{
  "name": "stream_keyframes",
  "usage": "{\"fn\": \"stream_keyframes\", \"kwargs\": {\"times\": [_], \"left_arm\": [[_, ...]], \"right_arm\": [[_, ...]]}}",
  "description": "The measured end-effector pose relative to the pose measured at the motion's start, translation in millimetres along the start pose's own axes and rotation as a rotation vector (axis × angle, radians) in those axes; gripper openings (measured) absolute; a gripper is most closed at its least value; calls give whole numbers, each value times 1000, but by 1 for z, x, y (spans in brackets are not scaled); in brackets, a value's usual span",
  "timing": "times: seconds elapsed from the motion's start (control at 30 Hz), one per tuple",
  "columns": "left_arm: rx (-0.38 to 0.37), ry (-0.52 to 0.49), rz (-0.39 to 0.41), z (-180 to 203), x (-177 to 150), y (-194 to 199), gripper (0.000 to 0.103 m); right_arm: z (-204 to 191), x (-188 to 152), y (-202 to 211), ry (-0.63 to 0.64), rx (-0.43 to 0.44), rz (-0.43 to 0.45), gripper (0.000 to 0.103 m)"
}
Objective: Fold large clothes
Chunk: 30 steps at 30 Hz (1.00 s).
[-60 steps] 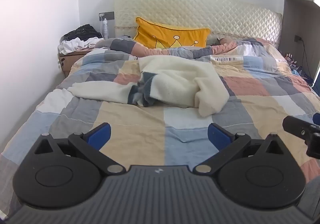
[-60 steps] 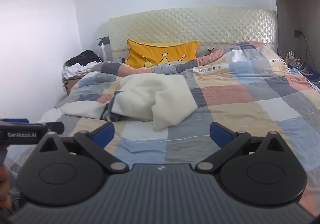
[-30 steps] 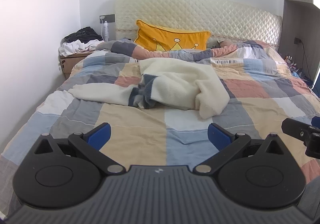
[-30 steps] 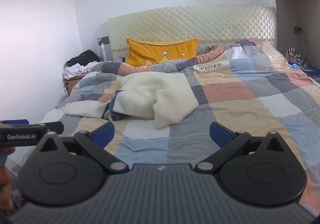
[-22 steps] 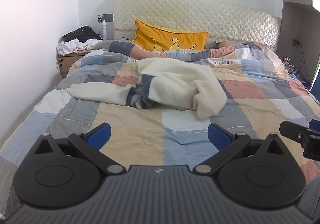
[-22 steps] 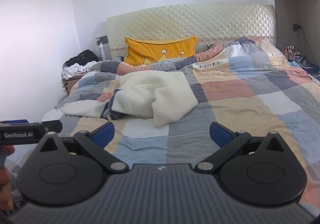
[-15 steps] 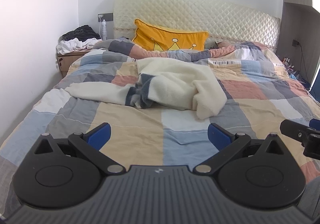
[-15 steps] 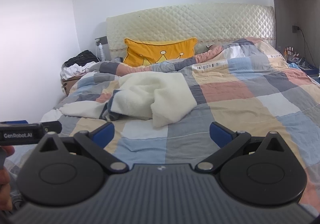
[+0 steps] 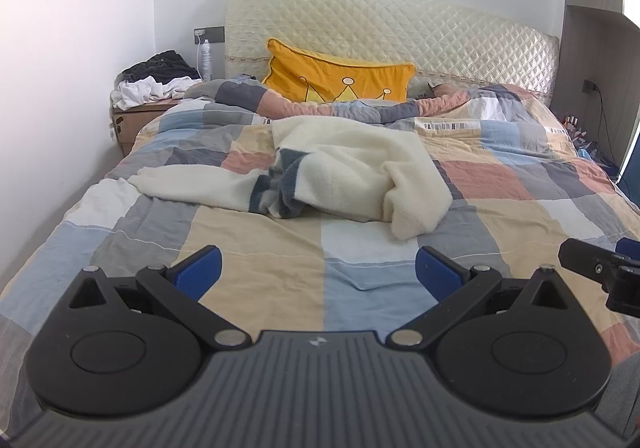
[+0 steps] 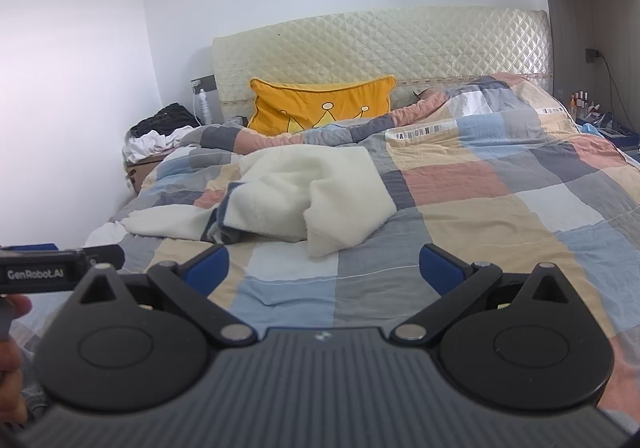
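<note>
Bed point(image 9: 520, 208) — cream garment point(image 9: 352, 172) crumpled on it.

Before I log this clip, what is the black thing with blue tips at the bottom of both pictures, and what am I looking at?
Each picture comes from a camera on a handheld gripper, looking along its two fingers. One shows the left gripper, the other the right gripper; both are open and hold nothing. Ahead is a bed with a patchwork quilt. On it lies a crumpled cream garment, not yet folded. A yellow pillow leans against the headboard.
</note>
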<state>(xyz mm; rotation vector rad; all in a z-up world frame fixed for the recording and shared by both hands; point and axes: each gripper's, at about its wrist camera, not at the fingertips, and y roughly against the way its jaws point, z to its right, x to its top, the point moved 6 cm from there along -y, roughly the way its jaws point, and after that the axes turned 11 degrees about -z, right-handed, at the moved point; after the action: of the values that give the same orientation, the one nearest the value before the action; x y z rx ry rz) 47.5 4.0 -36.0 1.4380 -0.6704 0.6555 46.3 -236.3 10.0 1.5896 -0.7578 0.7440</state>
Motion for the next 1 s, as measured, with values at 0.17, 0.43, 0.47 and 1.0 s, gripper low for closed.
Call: {"fn": "stream_keyframes", "kwargs": {"times": [0.17, 0.43, 0.47, 1.0], "left_arm": [[1, 5, 4, 0, 1, 1, 103], [-40, 14, 1, -5, 1, 1, 103], [-44, 18, -1, -5, 1, 0, 103], [-65, 19, -4, -8, 3, -5, 103]], "right_arm": [[0, 0, 0, -1, 1, 0, 103], [-2, 2, 0, -11, 8, 2, 103], [-2, 2, 0, -11, 9, 1, 103], [-2, -1, 0, -5, -27, -6, 103]]}}
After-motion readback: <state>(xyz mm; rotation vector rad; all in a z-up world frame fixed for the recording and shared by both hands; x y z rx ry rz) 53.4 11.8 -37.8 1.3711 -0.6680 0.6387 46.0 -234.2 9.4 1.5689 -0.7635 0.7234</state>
